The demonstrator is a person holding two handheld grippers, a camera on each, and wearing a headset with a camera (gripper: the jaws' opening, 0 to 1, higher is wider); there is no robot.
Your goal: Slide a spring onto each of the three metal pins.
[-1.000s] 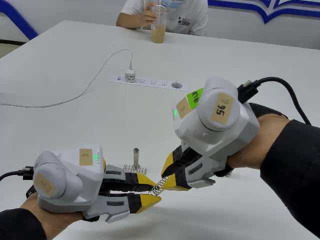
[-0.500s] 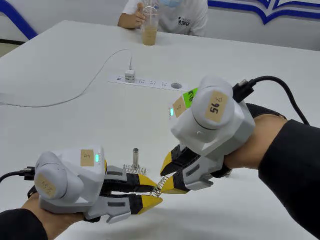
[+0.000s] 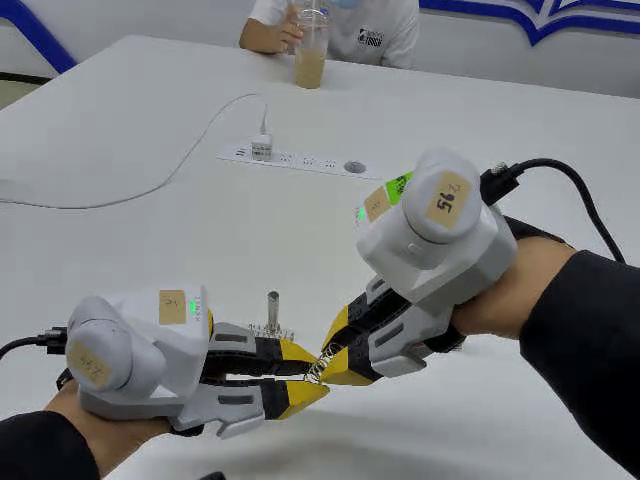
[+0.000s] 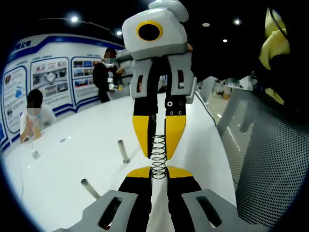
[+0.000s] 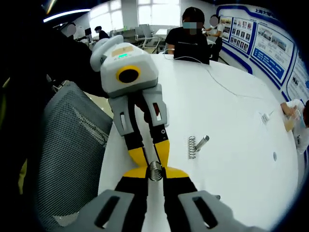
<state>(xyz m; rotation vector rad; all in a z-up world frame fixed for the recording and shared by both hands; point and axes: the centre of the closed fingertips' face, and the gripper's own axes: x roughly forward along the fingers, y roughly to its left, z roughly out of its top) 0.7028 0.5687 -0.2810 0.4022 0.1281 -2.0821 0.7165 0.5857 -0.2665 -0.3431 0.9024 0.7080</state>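
Head view, left gripper (image 3: 300,374): lower left of the frame. Its jaws are slightly apart, with one tip on each side of the spring's end, and we cannot tell whether they press on it.
Head view, right gripper (image 3: 338,350): centre right, with its jaws pinching the spring.
Head view, spring (image 3: 320,367): lower centre, spanning the two sets of yellow tips.
Head view, pin (image 3: 272,308): upright just above the left gripper's jaws. We see a loose spring (image 3: 268,330) lying at its foot on the table (image 3: 180,240).
Left gripper view, spring (image 4: 158,157): centre, running from our own tips up into the right gripper (image 4: 159,137), which is pressed onto it.
Left gripper view, two pins: one left of centre (image 4: 123,151), the other lower left (image 4: 90,188).
Right gripper view, spring (image 5: 154,170): lower centre, seen end-on and clamped between our own tips.
Right gripper view, left gripper (image 5: 150,155): just above, with its tips flanking the spring.
Right gripper view, pin (image 5: 202,142): right of centre, with the loose spring (image 5: 192,147) just beside it.
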